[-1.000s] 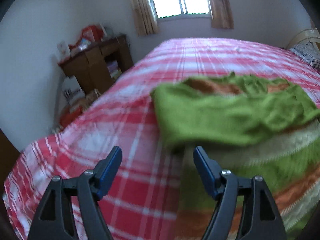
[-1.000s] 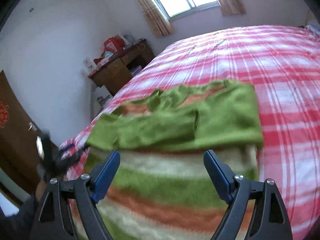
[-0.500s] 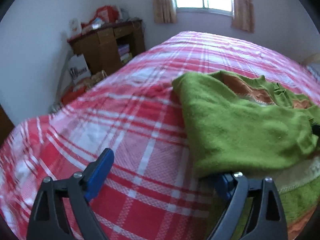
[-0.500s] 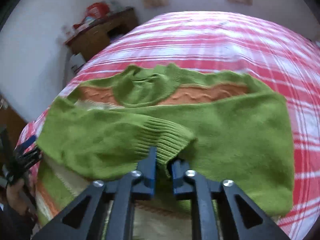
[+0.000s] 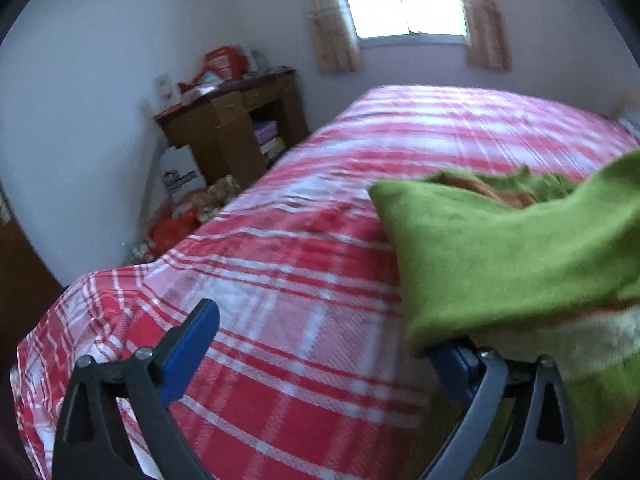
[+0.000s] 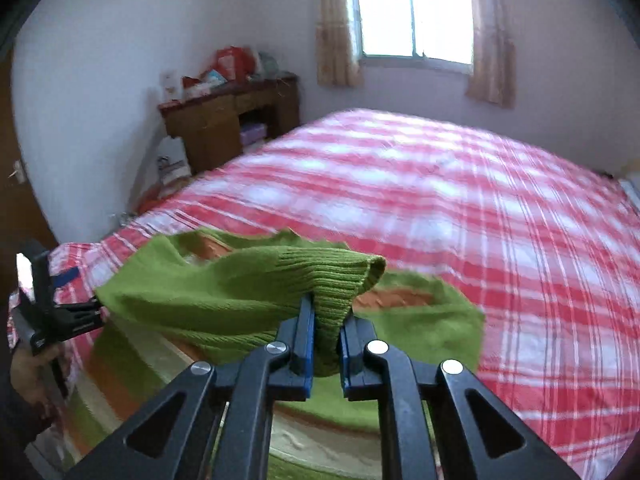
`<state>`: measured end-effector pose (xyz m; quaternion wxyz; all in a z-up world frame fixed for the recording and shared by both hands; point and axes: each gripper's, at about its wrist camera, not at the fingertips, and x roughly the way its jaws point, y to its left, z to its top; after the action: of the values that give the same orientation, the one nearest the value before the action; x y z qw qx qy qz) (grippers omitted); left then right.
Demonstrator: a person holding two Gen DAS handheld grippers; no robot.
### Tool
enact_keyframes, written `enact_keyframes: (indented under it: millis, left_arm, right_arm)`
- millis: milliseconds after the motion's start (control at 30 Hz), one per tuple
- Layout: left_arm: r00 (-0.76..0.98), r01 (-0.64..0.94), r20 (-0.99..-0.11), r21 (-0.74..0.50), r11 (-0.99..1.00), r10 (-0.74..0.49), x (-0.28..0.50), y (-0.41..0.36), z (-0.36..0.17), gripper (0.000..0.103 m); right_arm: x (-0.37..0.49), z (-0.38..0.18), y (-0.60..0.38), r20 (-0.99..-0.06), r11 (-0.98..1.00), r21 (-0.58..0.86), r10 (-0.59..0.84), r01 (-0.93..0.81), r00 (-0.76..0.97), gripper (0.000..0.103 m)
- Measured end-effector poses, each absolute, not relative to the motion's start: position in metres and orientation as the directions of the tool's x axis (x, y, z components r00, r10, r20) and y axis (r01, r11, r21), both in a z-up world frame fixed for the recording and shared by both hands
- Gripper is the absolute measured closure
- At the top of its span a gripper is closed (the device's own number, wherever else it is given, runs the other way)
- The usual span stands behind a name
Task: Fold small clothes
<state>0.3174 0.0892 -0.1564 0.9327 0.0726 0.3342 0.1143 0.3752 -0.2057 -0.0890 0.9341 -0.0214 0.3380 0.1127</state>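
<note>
Sweater [image 6: 224,300], green with orange and cream stripes, lies on the near part of the bed [image 6: 460,208], which wears a red and white checked cover. Everything here is placed from that sweater.

Off its left edge, in the right wrist view, a person's hand [image 6: 28,368] holds the left tool [image 6: 60,312], close against the folded green shoulder. In the left wrist view the left tool [image 5: 320,352] has its jaws wide and opening; the left blue pad [image 5: 188,352] stands over bare checked cover, well clear of the knit, while the right pad [image 5: 452,364] is tucked under the overhanging green fold. Nothing lies between the two pads but bedcover, and whether the right pad touches the cloth cannot be told.

Across the middle of the sweater, one green sleeve is drawn up off the body of the garment. Its ribbed cuff [image 6: 340,276] is pinched in the right tool [image 6: 324,344], whose blue pads are clamped on the knit, with the cuff's end standing above them.

Beyond the sweater to the left stands a brown wooden desk [image 6: 232,120] against the wall, cluttered on top. Beyond it, farther right, a bright window [image 6: 412,8] with curtains sits in the far wall.
</note>
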Motion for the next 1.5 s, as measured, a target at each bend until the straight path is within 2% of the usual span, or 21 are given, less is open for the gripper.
enact_keyframes:
  millis: [167,233,433,533,600,633,667,700,767,833,967,1100,1200,1267,1333,1400,1500]
  left_arm:
    - [0.73,-0.122,-0.632,0.254,0.959,0.26,0.304,0.09,-0.165,0.004]
    - [0.731,-0.13,-0.638,0.22,0.967,0.243,0.298,0.098,-0.158,0.004]
    - [0.794,-0.167,-0.566,0.151,0.974,0.224,0.299,0.099,-0.115,0.003]
    - [0.797,-0.111,-0.57,0.19,0.975,0.202,0.327,0.072,-0.114,0.0]
    - [0.777,-0.098,-0.584,0.255,0.962,0.234,0.345,0.058,-0.128,0.0]
    - [0.756,-0.095,-0.595,0.315,0.944,0.275,0.357,0.051,-0.142,0.0]
    - [0.74,-0.105,-0.589,0.374,0.922,0.324,0.366,0.046,-0.155,0.0]
    - [0.735,-0.113,-0.581,0.402,0.909,0.348,0.368,0.044,-0.162,0.0]
    - [0.735,-0.122,-0.573,0.415,0.902,0.363,0.368,0.046,-0.17,0.0]
    - [0.74,-0.139,-0.562,0.411,0.901,0.37,0.365,0.051,-0.167,0.0]
    - [0.73,-0.132,-0.584,0.388,0.912,0.354,0.368,0.058,-0.169,0.0]
    - [0.729,-0.146,-0.587,0.372,0.917,0.354,0.366,0.063,-0.167,0.0]
    - [0.701,-0.199,-0.606,0.339,0.919,0.376,0.368,0.071,-0.17,0.0]
    - [0.674,-0.207,-0.652,0.285,0.936,0.348,0.373,0.084,-0.173,0.0]
    - [0.668,-0.207,-0.661,0.276,0.938,0.342,0.375,0.085,-0.175,0.0]
    - [0.673,-0.212,-0.646,0.298,0.931,0.36,0.373,0.081,-0.175,0.0]
    - [0.679,-0.221,-0.625,0.325,0.92,0.384,0.372,0.076,-0.176,0.0]
  right_arm:
    - [0.39,-0.138,-0.24,-0.709,0.993,0.033,0.101,-0.111,0.698,0.094]
    - [0.392,-0.158,-0.248,-0.74,0.992,0.076,0.126,-0.105,0.661,0.094]
    - [0.378,-0.176,-0.25,-0.741,0.989,0.102,0.148,-0.108,0.655,0.094]
    - [0.374,-0.173,-0.258,-0.731,0.988,0.123,0.151,-0.09,0.666,0.094]
    - [0.374,-0.174,-0.26,-0.736,0.987,0.137,0.16,-0.086,0.658,0.093]
    - [0.376,-0.175,-0.26,-0.746,0.989,0.126,0.145,-0.075,0.65,0.092]
    - [0.378,-0.175,-0.26,-0.746,0.992,0.114,0.123,-0.056,0.654,0.083]
    - [0.376,-0.172,-0.263,-0.741,0.995,0.099,0.091,-0.026,0.666,0.068]
    - [0.37,-0.161,-0.269,-0.722,0.998,0.054,0.013,0.037,0.692,0.065]
    - [0.364,-0.152,-0.269,-0.702,0.997,0.075,0.038,0.02,0.711,0.065]
    - [0.359,-0.141,-0.236,-0.67,0.981,0.115,0.194,-0.158,0.716,0.065]
    - [0.375,-0.174,-0.218,-0.777,0.965,0.178,0.258,-0.193,0.574,0.065]
    - [0.362,-0.182,-0.216,-0.806,0.967,0.136,0.235,-0.217,0.544,0.065]
    - [0.357,-0.181,-0.213,-0.835,0.968,0.119,0.219,-0.223,0.504,0.065]
    - [0.355,-0.179,-0.209,-0.855,0.969,0.096,0.197,-0.227,0.48,0.065]
    - [0.352,-0.165,-0.211,-0.816,0.971,0.077,0.192,-0.226,0.545,0.066]
    - [0.359,-0.142,-0.208,-0.726,0.959,0.17,0.277,-0.227,0.629,0.065]
